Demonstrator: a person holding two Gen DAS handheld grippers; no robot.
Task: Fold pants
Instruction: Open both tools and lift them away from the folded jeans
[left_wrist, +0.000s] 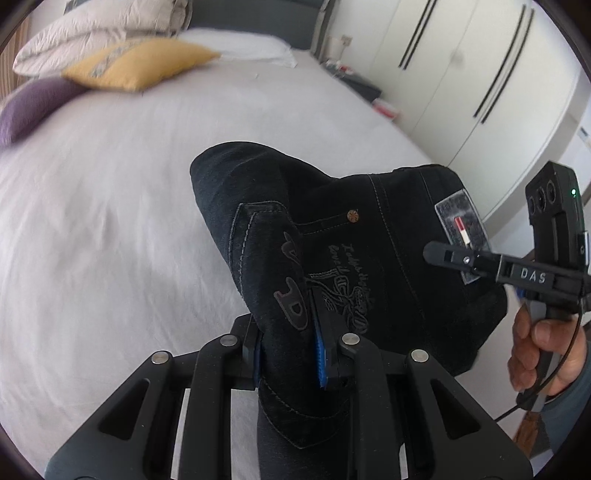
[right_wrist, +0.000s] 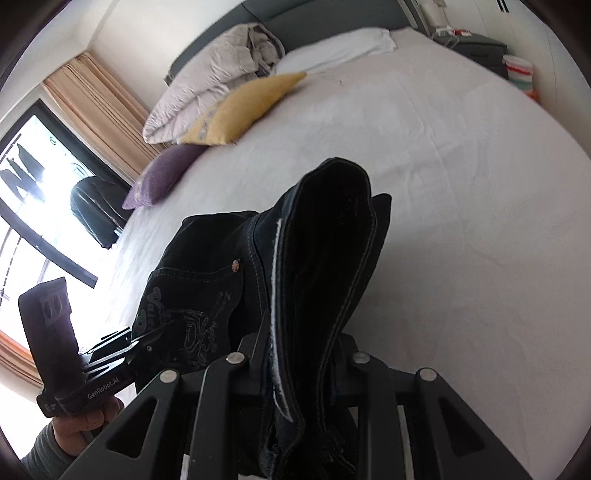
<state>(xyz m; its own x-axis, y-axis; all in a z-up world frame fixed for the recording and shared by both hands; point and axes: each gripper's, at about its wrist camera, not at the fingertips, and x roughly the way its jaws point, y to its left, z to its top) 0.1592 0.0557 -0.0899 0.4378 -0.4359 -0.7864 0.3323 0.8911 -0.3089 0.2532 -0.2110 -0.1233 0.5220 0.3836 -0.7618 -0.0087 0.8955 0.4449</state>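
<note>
The black jeans (left_wrist: 332, 229) hang bunched above the white bed (left_wrist: 110, 221), held up by both grippers. In the left wrist view my left gripper (left_wrist: 291, 332) is shut on a fold of the back-pocket area, its blue pads pressing the denim. My right gripper (left_wrist: 430, 254) reaches in from the right, by the waistband's grey label patch (left_wrist: 461, 221). In the right wrist view my right gripper (right_wrist: 301, 343) is shut on the doubled waistband of the jeans (right_wrist: 325, 240). The left gripper (right_wrist: 138, 343) pinches the embroidered pocket at the lower left. A hand (right_wrist: 85, 424) holds it.
A yellow cushion (left_wrist: 140, 62), a purple cushion (left_wrist: 33, 107), a folded duvet (left_wrist: 99, 33) and a white pillow (left_wrist: 236, 44) lie at the bed's head. White wardrobe doors (left_wrist: 480, 74) stand past the bed's right edge. A window with curtains (right_wrist: 29, 184) is on the other side.
</note>
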